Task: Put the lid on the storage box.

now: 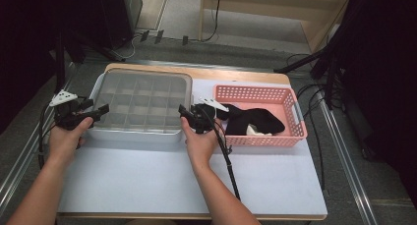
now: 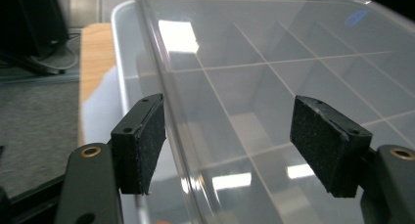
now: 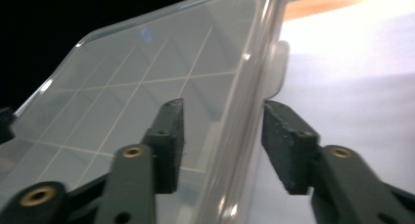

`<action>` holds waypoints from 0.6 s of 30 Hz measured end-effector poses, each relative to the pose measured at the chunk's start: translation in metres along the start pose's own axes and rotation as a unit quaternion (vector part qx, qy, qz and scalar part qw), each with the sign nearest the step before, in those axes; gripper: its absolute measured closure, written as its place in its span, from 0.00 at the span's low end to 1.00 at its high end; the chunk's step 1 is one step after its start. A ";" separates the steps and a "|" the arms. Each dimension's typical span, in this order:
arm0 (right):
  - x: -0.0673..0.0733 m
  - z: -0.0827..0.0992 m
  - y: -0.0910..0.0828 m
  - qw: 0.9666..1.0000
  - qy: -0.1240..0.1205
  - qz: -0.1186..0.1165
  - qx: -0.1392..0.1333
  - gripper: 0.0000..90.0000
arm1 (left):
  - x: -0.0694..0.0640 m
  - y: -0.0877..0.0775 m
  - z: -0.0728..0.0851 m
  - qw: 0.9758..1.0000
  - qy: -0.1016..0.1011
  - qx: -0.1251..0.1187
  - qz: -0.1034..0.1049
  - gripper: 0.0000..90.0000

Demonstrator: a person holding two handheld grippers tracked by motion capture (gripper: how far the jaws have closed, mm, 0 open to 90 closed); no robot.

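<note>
High view, left to right: left claw (image 1: 101, 109) at mid-left of frame, by the left edge of the clear compartment box (image 1: 140, 104), which sits at upper center on the white surface (image 1: 196, 185). Left gripper view: pads wide apart, box's lid rim btwn them, not pressed. Right claw (image 1: 183, 112) at box's right edge; right gripper view: pads straddle the lid rim w/ gaps, no grip. Pink basket (image 1: 290, 129) w/ black cloth (image 1: 258, 121) at right.
</note>
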State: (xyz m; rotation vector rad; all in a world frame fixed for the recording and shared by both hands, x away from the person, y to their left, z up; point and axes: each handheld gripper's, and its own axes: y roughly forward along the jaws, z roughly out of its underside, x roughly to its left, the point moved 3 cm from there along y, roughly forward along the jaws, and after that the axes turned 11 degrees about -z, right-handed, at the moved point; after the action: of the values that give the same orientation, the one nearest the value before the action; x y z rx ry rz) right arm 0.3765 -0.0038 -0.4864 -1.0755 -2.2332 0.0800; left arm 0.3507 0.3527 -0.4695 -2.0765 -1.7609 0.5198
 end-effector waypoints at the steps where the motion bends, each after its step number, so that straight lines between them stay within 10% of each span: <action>1: 0.000 0.000 0.000 1.000 0.000 0.000 0.000 0.65 | 0.000 0.000 0.001 1.000 0.003 -0.003 -0.002 0.33; 4: 0.001 -0.001 -0.005 0.999 -0.032 0.019 -0.002 0.68 | -0.003 0.000 0.002 1.000 -0.001 0.000 -0.004 0.30; 10: -0.001 -0.001 -0.007 0.999 0.006 -0.022 0.027 0.63 | -0.003 -0.001 0.001 0.999 -0.037 -0.001 0.005 0.28; 18: 0.003 0.000 -0.014 0.999 -0.004 -0.011 0.044 0.57 | 0.000 -0.003 -0.001 0.997 -0.058 0.038 0.041 0.32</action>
State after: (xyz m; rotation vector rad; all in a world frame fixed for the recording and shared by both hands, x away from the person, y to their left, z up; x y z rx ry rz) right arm 0.3659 -0.0109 -0.4809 -1.0059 -2.2262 0.1715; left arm 0.3484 0.3530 -0.4666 -2.1106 -1.6954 0.7323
